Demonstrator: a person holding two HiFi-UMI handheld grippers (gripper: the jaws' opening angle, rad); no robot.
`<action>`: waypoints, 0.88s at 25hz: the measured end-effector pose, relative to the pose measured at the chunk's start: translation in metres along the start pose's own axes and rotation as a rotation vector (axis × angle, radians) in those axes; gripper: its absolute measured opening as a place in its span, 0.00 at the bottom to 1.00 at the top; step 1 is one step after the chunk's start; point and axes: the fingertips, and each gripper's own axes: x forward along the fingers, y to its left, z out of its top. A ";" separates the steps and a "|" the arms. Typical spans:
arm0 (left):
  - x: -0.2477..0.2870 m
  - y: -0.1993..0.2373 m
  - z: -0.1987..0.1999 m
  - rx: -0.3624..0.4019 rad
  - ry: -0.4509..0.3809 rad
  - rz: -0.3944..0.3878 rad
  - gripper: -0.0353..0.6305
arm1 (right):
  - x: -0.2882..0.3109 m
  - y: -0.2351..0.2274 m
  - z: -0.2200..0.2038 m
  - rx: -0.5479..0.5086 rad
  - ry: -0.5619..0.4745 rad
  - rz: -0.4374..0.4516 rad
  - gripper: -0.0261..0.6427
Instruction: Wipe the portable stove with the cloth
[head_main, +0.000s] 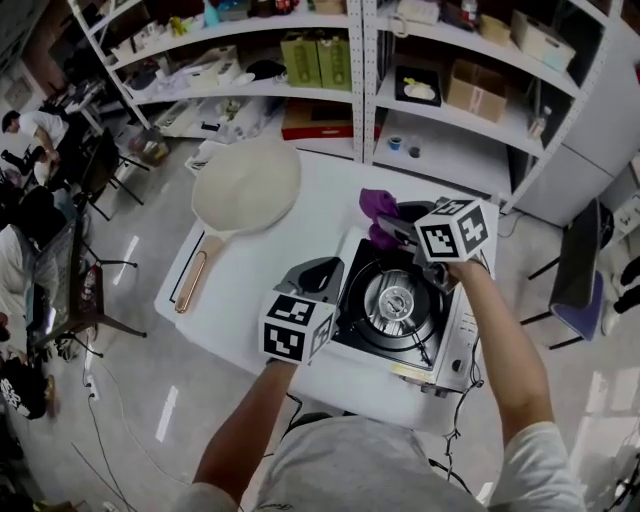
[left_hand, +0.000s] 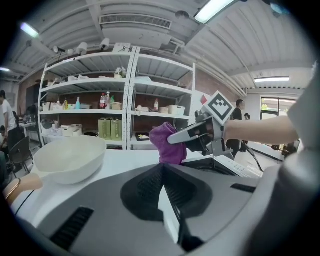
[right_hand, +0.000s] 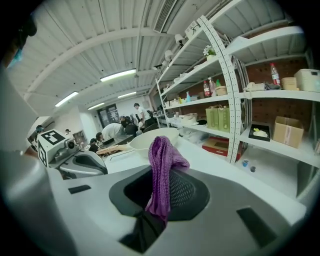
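Head view: portable stove (head_main: 400, 305) sits at the near right of a white table (head_main: 230, 290), close to the table's front edge; black flat top, round bright-metal burner (head_main: 398, 298) ringed by thin pan supports (head_main: 425, 345), pale metal casing on the right side. Right gripper (head_main: 392, 232) is clamped on the cloth (head_main: 378, 205), a purple knitted rag, soft and ribbed, bunched into a narrow fold that droops over the stove's far left corner; whether it touches the top cannot be told. Left gripper (head_main: 312, 275) hovers just beside the stove's left edge, jaws pressed together on nothing, not bracing the stove. A cream frying pan (head_main: 245, 185) with a wooden handle lies well apart at the table's far left. Wiping looks not yet begun. Risks, as judged: the loose knit may snag on the pan supports or burner rim if dragged across the centre; only a thin fold is pinched, so a hard drag could pull it out of the jaws; the bunch offers little contact area, so strokes may skip patches; with nothing steadying it, the light stove might slide towards the near edge under sideways pressure.
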 end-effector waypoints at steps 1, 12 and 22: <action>0.001 -0.002 0.000 0.002 0.000 -0.007 0.06 | -0.003 -0.001 -0.002 0.006 -0.003 -0.008 0.13; 0.013 -0.032 0.012 0.012 -0.026 -0.084 0.06 | -0.050 -0.019 -0.026 0.030 0.004 -0.084 0.13; 0.034 -0.063 0.016 0.034 -0.025 -0.169 0.06 | -0.101 -0.042 -0.052 0.073 -0.004 -0.187 0.13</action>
